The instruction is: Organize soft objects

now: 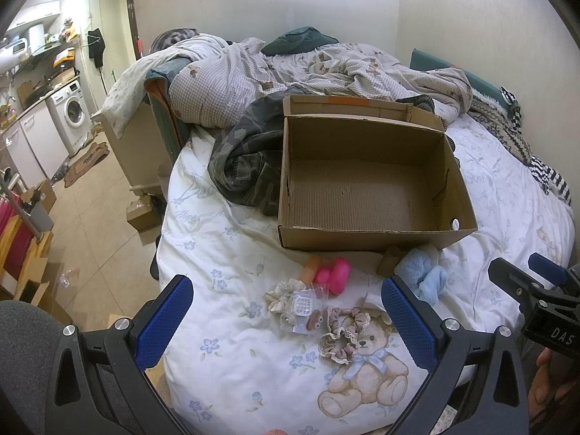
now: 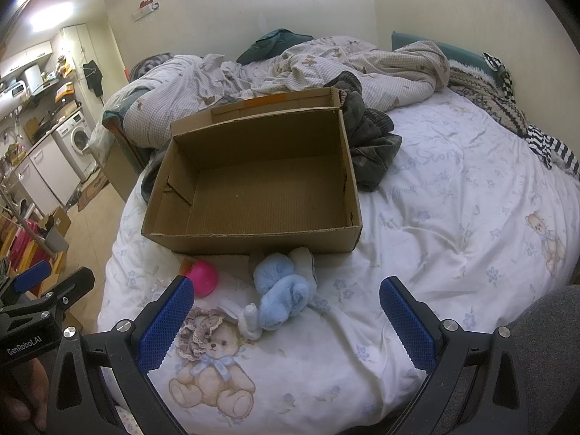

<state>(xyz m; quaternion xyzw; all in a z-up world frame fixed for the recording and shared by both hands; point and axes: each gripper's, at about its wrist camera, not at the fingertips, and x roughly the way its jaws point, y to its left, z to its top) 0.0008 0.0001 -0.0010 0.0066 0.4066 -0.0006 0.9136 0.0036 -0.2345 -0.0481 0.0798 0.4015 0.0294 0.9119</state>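
— Where do the soft things sit?

— On the bed (image 1: 224, 253), on the white sheet, all on the near side of the cardboard box (image 1: 366, 177), which stands open with nothing in it. The blue plush (image 2: 281, 293) lies close against the box's front wall; the pink toy (image 1: 335, 275) is to its left, and the beige scrunchie (image 1: 344, 330) lies nearest us, partly over the printed teddy bear (image 2: 214, 369).

— And the claws?

— The left claw (image 1: 286, 322) hangs spread wide above the scrunchie and the small packet (image 1: 302, 310), touching neither. The right claw (image 2: 286, 319) is just as wide apart, gripping nothing, with the blue plush between its fingers from where it looks.

— Behind the box?

— A camouflage garment (image 1: 246, 159), touching the box, and a rumpled duvet (image 1: 253, 72) further back.
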